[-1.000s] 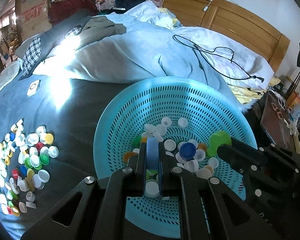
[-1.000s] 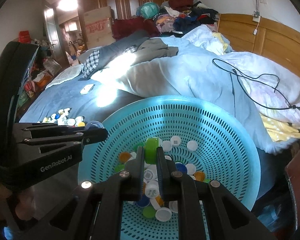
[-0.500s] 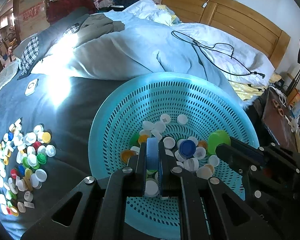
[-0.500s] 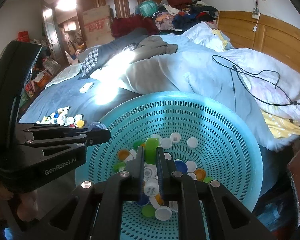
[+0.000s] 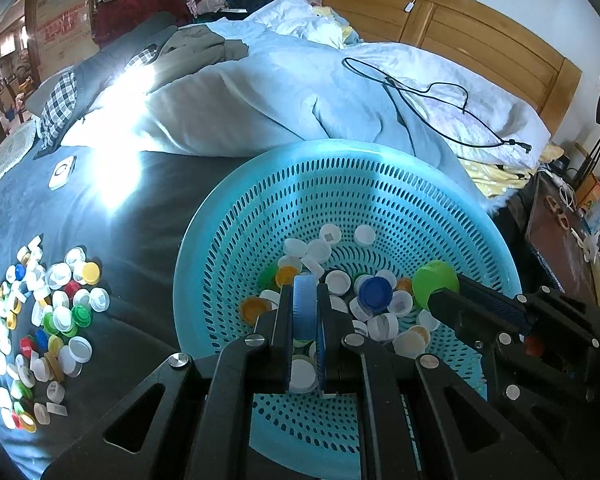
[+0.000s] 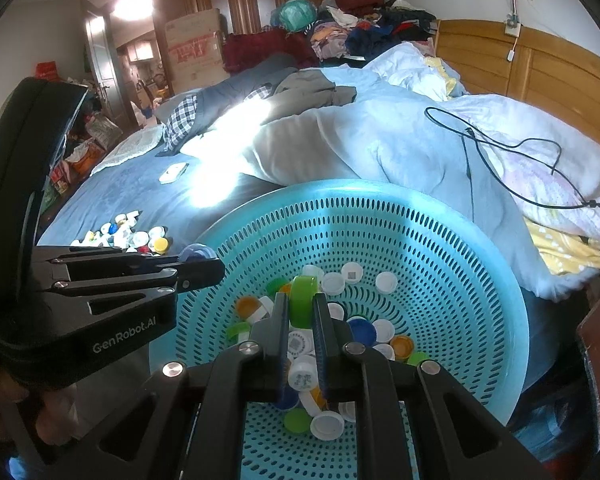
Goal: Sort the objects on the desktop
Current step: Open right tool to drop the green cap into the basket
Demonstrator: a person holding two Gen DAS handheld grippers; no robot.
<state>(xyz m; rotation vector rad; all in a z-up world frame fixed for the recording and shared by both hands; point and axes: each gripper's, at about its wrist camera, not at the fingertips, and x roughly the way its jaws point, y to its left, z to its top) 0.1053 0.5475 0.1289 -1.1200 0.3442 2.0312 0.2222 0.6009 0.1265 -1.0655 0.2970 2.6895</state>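
Left gripper (image 5: 305, 312) is clamped on a blue bottle cap (image 5: 304, 304) held on edge above the turquoise basket (image 5: 260, 208), over its left-centre. Right gripper (image 6: 301, 310) pinches a green cap (image 6: 302, 300) the same way, also over the basket's bowl. Inside the basket lie mixed caps (image 5: 376, 308) in white, blue, orange and green. Left of the basket, more loose caps (image 5: 48, 312) are spread on the dark blue bedspread (image 5: 132, 208), and beyond its far rim a black cable (image 5: 428, 92) trails across the pale quilt.
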